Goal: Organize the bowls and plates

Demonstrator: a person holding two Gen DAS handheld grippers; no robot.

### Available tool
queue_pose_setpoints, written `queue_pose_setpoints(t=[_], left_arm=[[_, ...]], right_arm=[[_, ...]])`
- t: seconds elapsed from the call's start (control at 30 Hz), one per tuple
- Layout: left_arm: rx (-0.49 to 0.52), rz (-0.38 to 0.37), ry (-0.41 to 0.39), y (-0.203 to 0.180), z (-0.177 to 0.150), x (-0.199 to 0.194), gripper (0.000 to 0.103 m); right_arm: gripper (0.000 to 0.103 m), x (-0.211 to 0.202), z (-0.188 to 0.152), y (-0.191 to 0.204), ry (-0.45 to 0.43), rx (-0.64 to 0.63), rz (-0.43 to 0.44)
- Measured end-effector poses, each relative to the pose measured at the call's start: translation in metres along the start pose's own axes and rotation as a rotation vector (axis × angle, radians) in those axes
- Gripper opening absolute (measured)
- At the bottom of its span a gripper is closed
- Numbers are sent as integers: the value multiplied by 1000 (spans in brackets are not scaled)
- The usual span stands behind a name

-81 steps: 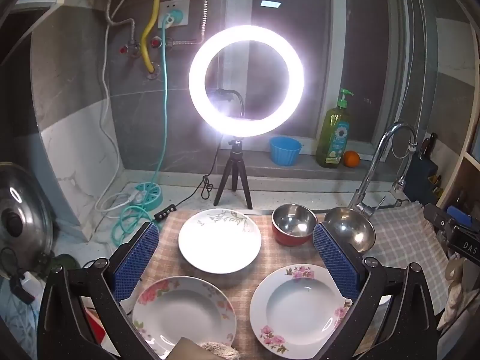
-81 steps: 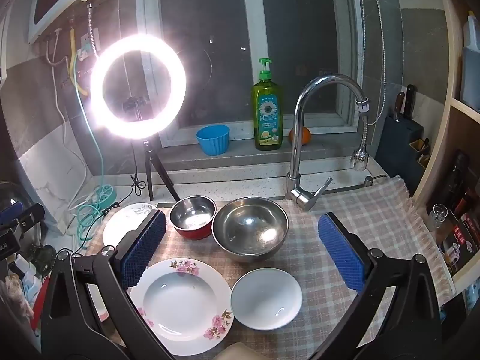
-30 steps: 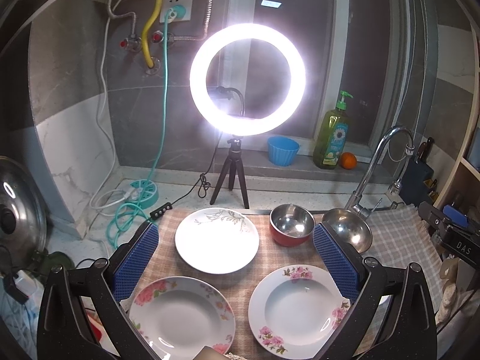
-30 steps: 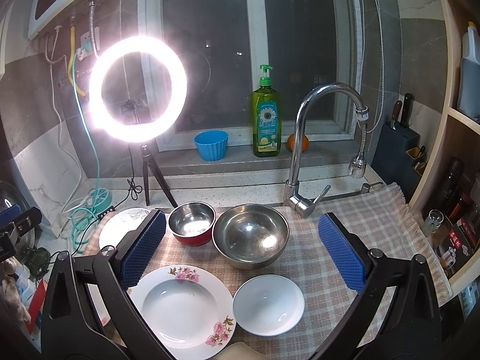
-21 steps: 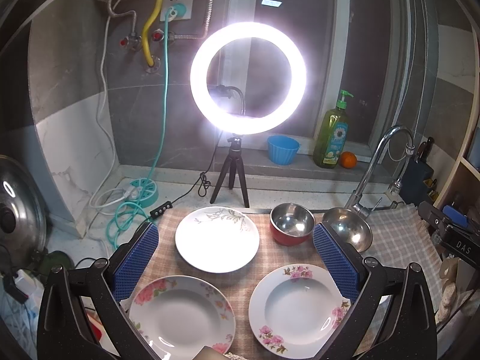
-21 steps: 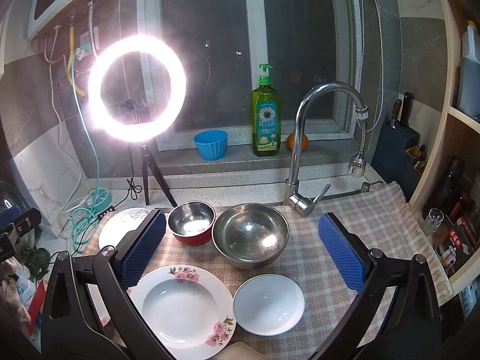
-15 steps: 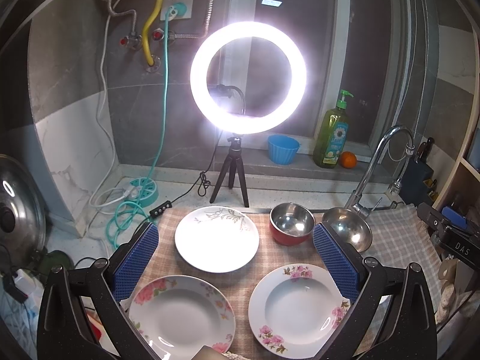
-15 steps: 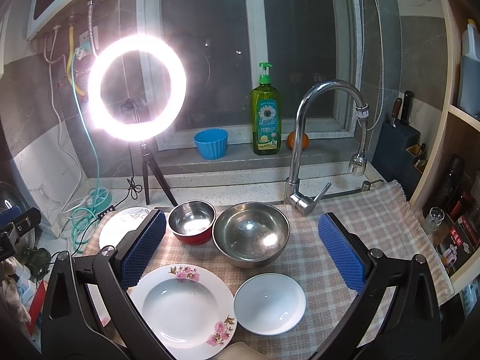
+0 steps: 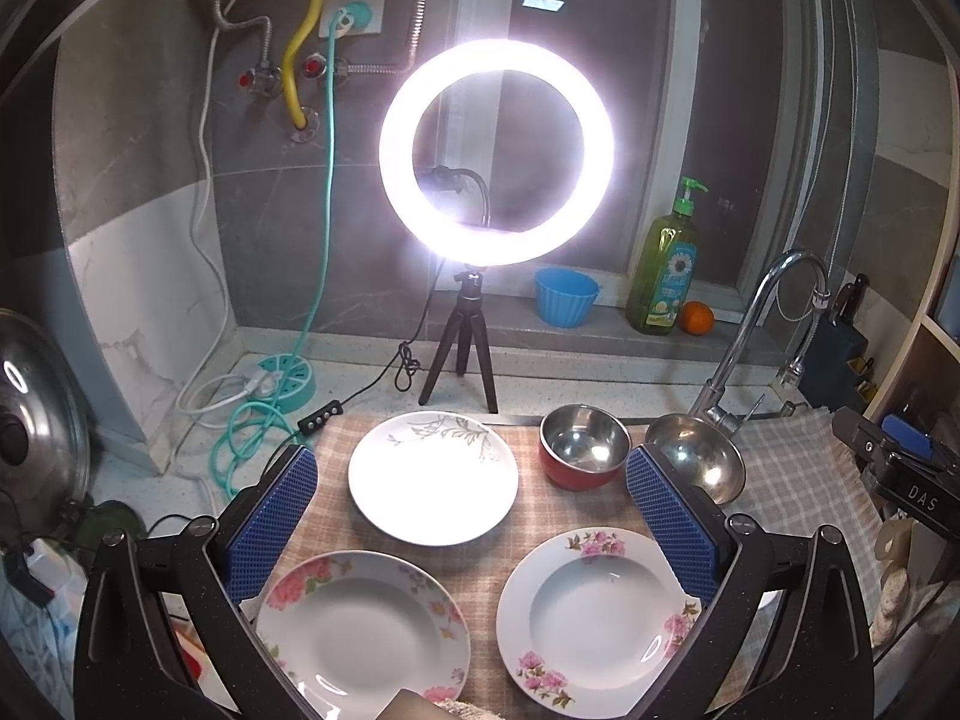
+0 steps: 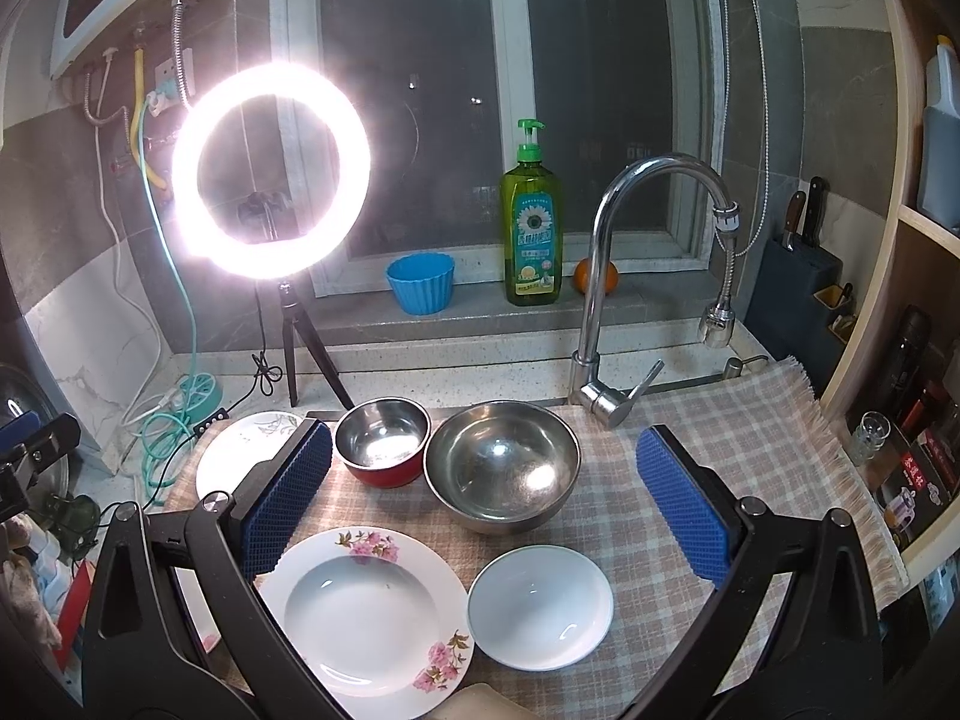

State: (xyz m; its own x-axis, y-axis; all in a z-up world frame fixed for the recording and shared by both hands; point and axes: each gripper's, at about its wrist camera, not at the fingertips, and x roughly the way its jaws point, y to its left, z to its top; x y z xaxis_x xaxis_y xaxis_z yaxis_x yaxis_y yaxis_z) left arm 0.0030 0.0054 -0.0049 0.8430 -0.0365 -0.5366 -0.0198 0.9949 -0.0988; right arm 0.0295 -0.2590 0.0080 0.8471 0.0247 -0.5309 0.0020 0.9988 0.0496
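On a checked cloth [image 9: 528, 516] lie a white leaf-patterned plate [image 9: 432, 477], a deep plate with big pink flowers [image 9: 360, 630] and a deep plate with small pink flowers [image 9: 591, 612] [image 10: 369, 606]. Behind stand a small red-sided steel bowl [image 9: 585, 447] [image 10: 383, 441] and a large steel bowl [image 9: 696, 456] [image 10: 503, 467]. A small white dish [image 10: 540, 606] lies at the front. My left gripper [image 9: 471, 528] is open and empty above the plates. My right gripper [image 10: 486, 504] is open and empty above the bowls.
A lit ring light on a tripod [image 9: 495, 150] stands behind the cloth, with cables and a power strip [image 9: 282, 375] to its left. A tap [image 10: 606, 276] rises at the back right. A soap bottle [image 10: 533, 222], blue cup [image 10: 420, 282] and orange sit on the sill. A knife block [image 10: 798, 276] stands right.
Both views have shifted only slightly over the last seconds; the dishes lie as before and both grippers stay open.
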Motion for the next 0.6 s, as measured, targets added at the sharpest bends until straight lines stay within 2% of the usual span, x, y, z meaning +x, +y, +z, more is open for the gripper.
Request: queue_pose_setpoints(t=[0.3, 0.6], left_arm=[[1, -2, 8, -2, -5, 1, 102], [5, -23, 63, 4, -9, 18, 102]], right_arm=[[103, 5, -7, 0, 16, -1, -2], [103, 14, -22, -11, 52, 17, 37]])
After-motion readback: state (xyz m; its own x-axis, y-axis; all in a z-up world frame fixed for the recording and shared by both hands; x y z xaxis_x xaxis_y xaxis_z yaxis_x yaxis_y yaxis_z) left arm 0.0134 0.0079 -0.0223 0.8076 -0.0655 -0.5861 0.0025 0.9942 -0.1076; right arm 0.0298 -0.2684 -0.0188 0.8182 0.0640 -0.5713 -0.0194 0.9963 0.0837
